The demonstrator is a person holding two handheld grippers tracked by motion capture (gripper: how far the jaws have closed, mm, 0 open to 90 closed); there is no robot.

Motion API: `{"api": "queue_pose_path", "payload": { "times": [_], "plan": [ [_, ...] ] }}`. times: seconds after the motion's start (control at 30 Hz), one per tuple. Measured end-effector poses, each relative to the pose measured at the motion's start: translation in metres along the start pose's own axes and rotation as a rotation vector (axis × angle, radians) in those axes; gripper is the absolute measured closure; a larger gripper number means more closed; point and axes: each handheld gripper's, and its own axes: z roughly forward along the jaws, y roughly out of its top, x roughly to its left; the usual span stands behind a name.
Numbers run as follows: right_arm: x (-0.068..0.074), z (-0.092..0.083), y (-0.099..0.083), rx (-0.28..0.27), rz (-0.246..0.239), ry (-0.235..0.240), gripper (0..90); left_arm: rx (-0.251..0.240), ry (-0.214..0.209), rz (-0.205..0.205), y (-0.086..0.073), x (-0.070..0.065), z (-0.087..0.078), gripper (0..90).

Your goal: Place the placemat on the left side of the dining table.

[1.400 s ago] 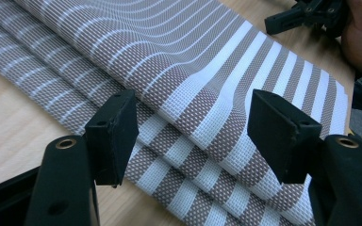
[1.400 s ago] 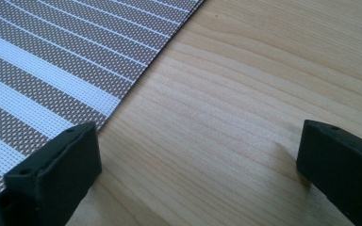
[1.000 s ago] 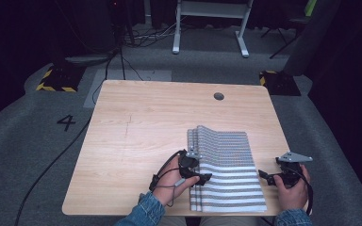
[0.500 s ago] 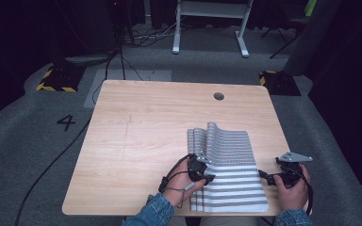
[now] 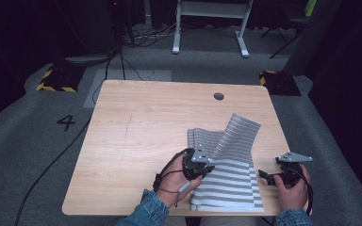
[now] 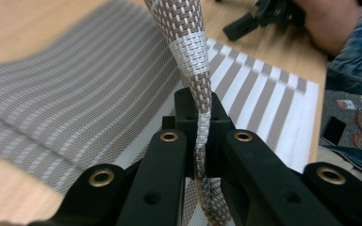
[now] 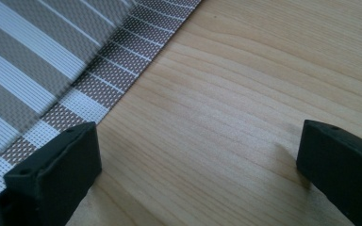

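Note:
A grey-and-white striped woven placemat [image 5: 231,181] lies on the near right part of the wooden table [image 5: 146,127]. My left gripper [image 5: 206,168] is shut on its left edge, and the jaws have just closed on it. In the left gripper view the pinched edge [image 6: 199,94] runs up between the jaws of the left gripper [image 6: 201,110]. The mat's far part [image 5: 239,132] arches up off a second striped mat [image 5: 202,139] beneath. My right gripper [image 5: 265,176] stands open just right of the mat; in its own view the right gripper [image 7: 198,165] frames bare wood beside the mat's edge [image 7: 89,89].
A round cable hole [image 5: 218,96] sits near the table's far edge. Bare wood [image 5: 132,155] covers the table's left half. On the floor are cables [image 5: 52,165], a white frame [image 5: 207,28] and yellow-black striped blocks [image 5: 56,80].
The left gripper moved right onto the mat's left edge, closed on it and rose. The mat's far part lifted into an arch. The right gripper stayed put.

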Motion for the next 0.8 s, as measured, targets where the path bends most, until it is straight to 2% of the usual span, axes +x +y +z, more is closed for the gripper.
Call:
{"api": "queue_pose_path", "payload": {
  "times": [0.03, 0.07, 0.1, 0.23, 0.47, 0.57, 0.67, 0.77, 0.8],
  "plan": [
    [0.0, 0.0, 0.0, 0.0, 0.0, 0.0, 0.5, 0.002, -0.002, 0.011, 0.002, 0.001, -0.007, 88.5],
    [0.0, 0.0, 0.0, 0.0, 0.0, 0.0, 0.5, 0.002, -0.002, 0.011, 0.002, 0.001, -0.007, 88.6],
    [0.0, 0.0, 0.0, 0.001, 0.0, 0.001, 0.5, -0.007, 0.002, 0.021, 0.005, 0.002, -0.019, 88.5],
    [0.0, 0.0, 0.0, 0.0, 0.0, 0.0, 0.5, -0.015, 0.028, 0.056, 0.008, 0.004, -0.037, 88.5],
    [0.0, 0.0, 0.0, -0.003, 0.002, 0.001, 0.5, -0.046, 0.056, 0.054, 0.008, 0.012, -0.058, 88.5],
    [0.0, 0.0, 0.0, -0.002, 0.002, 0.002, 0.5, -0.064, 0.064, 0.038, 0.006, 0.019, -0.074, 88.5],
    [0.0, 0.0, 0.0, -0.002, 0.002, 0.002, 0.5, -0.066, 0.067, 0.022, 0.005, 0.024, -0.087, 88.5],
    [0.0, 0.0, 0.0, 0.001, 0.0, 0.0, 0.5, -0.06, 0.089, 0.018, 0.003, 0.03, -0.099, 88.5],
    [0.0, 0.0, 0.0, 0.001, -0.001, 0.0, 0.5, -0.06, 0.089, 0.018, 0.003, 0.03, -0.099, 88.5]
  ]
}}
